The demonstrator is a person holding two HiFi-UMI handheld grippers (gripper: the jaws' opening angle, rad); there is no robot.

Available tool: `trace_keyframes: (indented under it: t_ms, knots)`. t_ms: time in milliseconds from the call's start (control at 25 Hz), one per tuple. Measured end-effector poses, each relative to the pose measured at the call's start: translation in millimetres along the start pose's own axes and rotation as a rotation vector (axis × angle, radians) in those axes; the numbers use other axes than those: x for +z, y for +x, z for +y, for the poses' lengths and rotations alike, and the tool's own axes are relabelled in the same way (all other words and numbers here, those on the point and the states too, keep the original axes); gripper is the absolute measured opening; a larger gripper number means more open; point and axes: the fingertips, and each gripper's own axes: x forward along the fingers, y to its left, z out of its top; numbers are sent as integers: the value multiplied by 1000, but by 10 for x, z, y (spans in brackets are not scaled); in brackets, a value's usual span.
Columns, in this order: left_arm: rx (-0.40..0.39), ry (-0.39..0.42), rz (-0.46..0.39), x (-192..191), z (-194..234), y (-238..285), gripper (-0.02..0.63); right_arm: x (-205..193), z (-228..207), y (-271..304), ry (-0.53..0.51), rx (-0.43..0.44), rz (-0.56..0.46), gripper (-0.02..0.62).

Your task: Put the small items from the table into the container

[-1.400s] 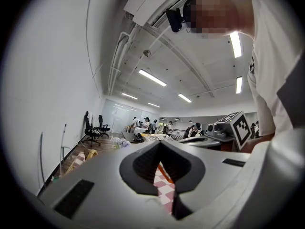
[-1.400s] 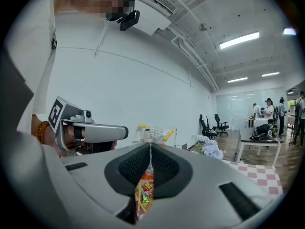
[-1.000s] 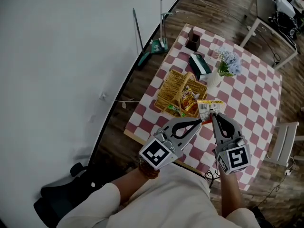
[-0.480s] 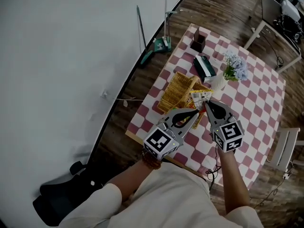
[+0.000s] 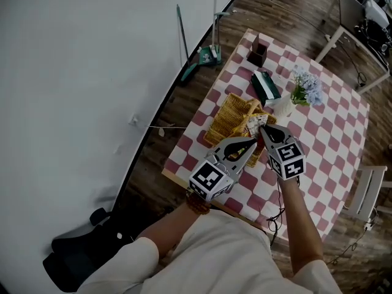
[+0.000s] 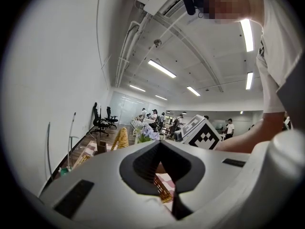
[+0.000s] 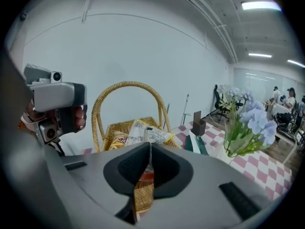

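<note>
Right gripper point(image 5: 262, 129) brought packet point(image 7: 144, 133) over basket point(image 5: 225, 116) — fingers opening, packet between them | left gripper point(image 5: 251, 144) fingers together, empty | drop looks imminent

Both arms are stretched out ahead side by side, the left gripper point(image 5: 252, 144) held level with jaws pinched together on nothing, the right gripper point(image 5: 263, 129) tipped downward, jaws opening on the thin snack packet point(image 7: 145, 133) between them.
</note>
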Motion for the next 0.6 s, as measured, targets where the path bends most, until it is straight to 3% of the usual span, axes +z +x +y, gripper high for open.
trace_keyframes:
  t_ms: [280,600]
  knots:
    - [5,-5,2,-16,20,-12,29,-91,-72,132,-16,-20,51,54]
    - [1,-4,-5,42,-20,-33,29,77,-136,-59,18,-64,-24,94]
